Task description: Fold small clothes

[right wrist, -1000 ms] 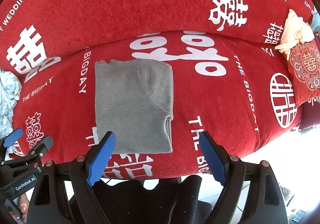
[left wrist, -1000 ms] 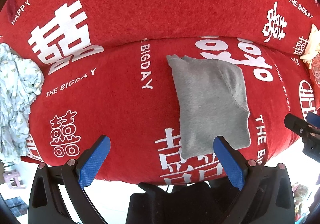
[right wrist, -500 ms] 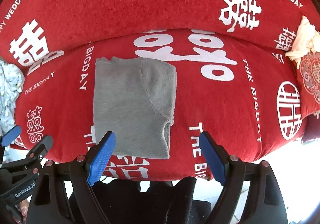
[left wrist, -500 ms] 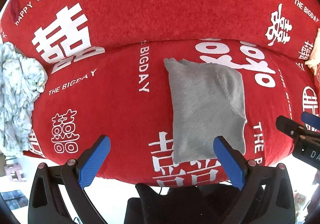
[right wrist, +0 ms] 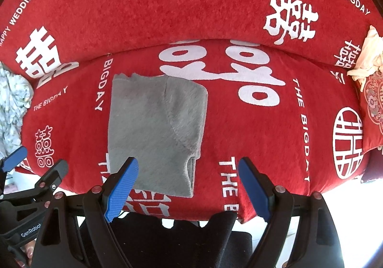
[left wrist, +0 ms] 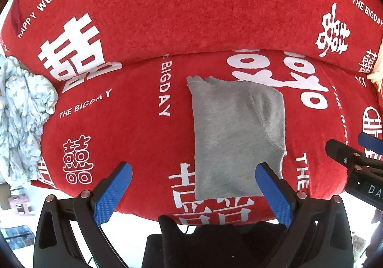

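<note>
Blue textured pads line both grippers. Left gripper (left wrist: 193,192): jaws spread wide, nothing between them, held off the front edge of the sofa seat (left wrist: 134,138). Right gripper (right wrist: 189,187): jaws likewise spread apart and empty; its left pad (right wrist: 122,189) overlaps the near edge of the garment in view, contact cannot be confirmed.

In the left wrist view the right gripper shows at 3 o'clock at the frame edge; in the right wrist view the left gripper appears at 8 o'clock.

Grey fleece garment (left wrist: 237,134) lies folded into a rough rectangle on the seat cushion, long side running near to far. Left wrist view: at about 2 o'clock from the gripper midpoint, near edge just beyond the right pad. Right wrist view (right wrist: 155,134): at 11 o'clock, layered fold edges visible at its near right corner. A curved seam crosses the upper right part.

Seat and backrest (left wrist: 191,9) wear a red plush cover with white "THE BIGDAY", "HAPPY WEDDING" and double-happiness characters.

Pale floral cloth (left wrist: 21,119) heaped at 9 o'clock, well apart from the garment. Cream crumpled fabric (right wrist: 366,57) at 2 o'clock, resting on a red embroidered cushion (right wrist: 373,110).
</note>
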`<state>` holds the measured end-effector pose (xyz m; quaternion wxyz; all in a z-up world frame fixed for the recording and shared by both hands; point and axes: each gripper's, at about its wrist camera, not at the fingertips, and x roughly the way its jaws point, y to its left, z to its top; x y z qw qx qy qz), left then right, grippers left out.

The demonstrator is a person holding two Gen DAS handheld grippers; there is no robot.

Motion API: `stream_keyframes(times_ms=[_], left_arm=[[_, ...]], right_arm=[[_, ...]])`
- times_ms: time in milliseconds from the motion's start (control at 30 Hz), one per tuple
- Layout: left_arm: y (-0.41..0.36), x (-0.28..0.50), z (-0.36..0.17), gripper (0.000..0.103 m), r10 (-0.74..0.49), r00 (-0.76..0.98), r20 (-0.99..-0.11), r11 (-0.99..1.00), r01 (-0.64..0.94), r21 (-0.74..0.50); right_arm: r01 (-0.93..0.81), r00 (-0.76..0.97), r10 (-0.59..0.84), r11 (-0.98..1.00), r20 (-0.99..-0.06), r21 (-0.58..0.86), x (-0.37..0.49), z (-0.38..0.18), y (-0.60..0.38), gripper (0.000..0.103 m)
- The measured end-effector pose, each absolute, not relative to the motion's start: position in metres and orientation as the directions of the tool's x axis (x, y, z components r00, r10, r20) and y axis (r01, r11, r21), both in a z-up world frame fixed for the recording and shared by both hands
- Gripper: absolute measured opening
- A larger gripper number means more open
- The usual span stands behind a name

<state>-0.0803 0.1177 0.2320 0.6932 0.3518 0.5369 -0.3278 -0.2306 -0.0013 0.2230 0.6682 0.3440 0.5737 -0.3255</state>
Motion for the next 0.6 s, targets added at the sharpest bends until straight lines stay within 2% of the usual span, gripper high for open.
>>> stream_keyframes(times_ms=[600], left_arm=[[0.1090, -0.0853, 0.2342, 0.103, -0.087, 0.209, -0.974, 0.536, 0.834, 0.131]], right_arm=[[0.813, 0.123, -0.041, 0.578, -0.992, 0.077, -0.2297, 0.2256, -0.0079, 0.088]])
